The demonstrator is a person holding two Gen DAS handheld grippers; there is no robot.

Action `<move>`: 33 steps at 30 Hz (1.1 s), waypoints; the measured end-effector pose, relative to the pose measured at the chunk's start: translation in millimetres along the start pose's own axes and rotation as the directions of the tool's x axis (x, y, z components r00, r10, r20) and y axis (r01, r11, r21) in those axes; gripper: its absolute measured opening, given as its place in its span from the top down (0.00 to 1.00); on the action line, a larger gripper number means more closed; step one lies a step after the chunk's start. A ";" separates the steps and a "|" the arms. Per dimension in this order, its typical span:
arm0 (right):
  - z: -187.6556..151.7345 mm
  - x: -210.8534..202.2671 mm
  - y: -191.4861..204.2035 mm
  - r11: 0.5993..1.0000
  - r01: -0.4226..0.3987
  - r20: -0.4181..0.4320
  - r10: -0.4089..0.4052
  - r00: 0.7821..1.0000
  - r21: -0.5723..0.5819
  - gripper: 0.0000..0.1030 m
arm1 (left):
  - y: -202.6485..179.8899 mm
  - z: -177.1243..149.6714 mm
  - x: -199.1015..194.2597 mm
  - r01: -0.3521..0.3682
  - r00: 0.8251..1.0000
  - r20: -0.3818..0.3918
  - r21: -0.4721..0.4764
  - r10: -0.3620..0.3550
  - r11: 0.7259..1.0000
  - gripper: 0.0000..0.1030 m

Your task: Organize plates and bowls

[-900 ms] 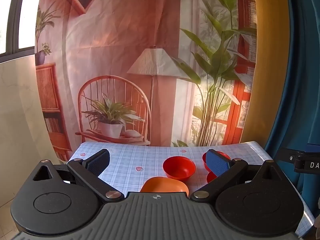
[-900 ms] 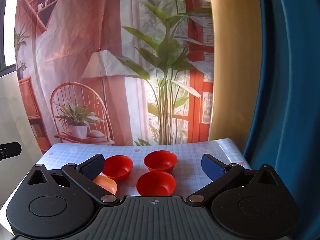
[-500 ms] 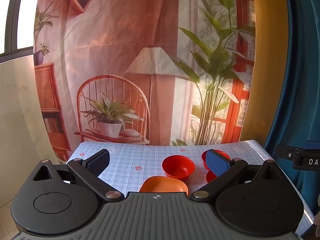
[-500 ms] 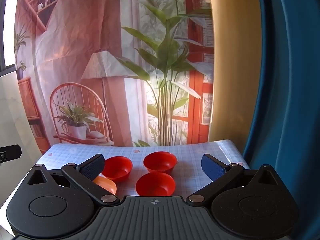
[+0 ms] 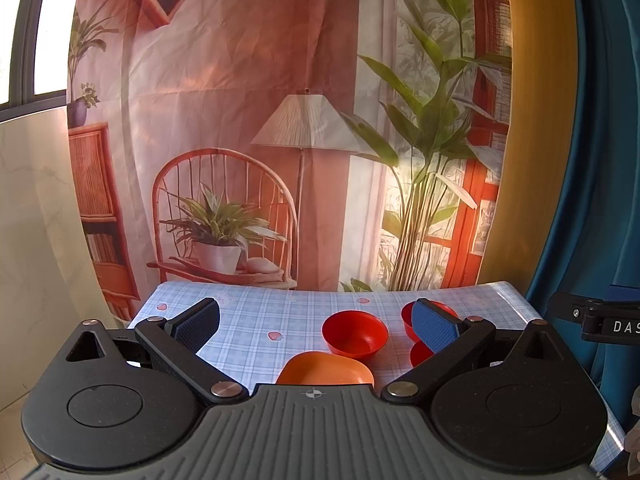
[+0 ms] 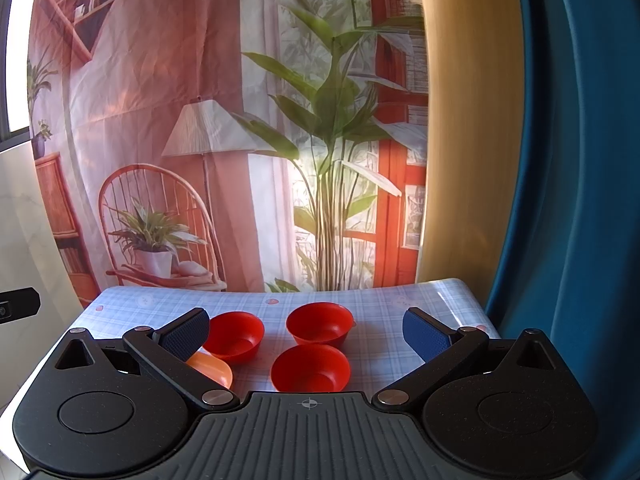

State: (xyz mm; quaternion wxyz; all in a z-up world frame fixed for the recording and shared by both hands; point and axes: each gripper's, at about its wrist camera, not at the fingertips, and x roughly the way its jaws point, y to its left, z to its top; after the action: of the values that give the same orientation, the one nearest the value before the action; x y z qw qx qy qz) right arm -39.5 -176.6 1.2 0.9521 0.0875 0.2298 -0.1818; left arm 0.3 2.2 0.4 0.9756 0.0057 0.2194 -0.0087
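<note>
Red bowls number three, clustered near the middle of the checked table, with an orange dish toward its near edge. Left gripper and right gripper both hover spread wide, holding nothing.

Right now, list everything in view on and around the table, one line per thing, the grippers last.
red bowls: three, red, on the table; two side by side at the back, one in front of the right-hand one.
orange dish: one, orange, near edge, left of the bowls, partly hidden behind the right gripper's finger.
tablecloth: one, pale blue check with small pink marks, covers the table.
backdrop: one, printed room scene with chair, lamp and plants, hangs behind the table.
curtain: one, blue, to the right.
left gripper: open, empty, above the near edge.
right gripper: open, empty, above the near edge.
</note>
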 end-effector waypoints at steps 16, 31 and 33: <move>-2.0 0.8 0.2 1.000 0.002 -0.002 -0.002 1.000 -0.001 0.00 | -1.0 0.4 0.6 0.006 1.000 -0.003 0.003 -0.006 1.000 0.00; -4.0 3.0 -3.3 1.000 0.000 -0.006 0.000 1.000 -0.001 0.00 | -1.8 -1.5 -0.6 0.011 1.000 -0.005 0.011 -0.011 1.000 0.00; -4.5 3.6 -4.7 1.000 0.001 -0.005 -0.001 1.000 -0.001 0.00 | -1.7 -1.4 -0.5 0.010 1.000 -0.006 0.011 -0.010 1.000 0.00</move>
State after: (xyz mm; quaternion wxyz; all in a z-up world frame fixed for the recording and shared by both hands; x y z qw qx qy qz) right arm -40.2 -180.9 -4.8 0.9515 0.0875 0.2322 -0.1819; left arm -0.8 0.6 -0.6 0.9748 0.0099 0.2223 -0.0150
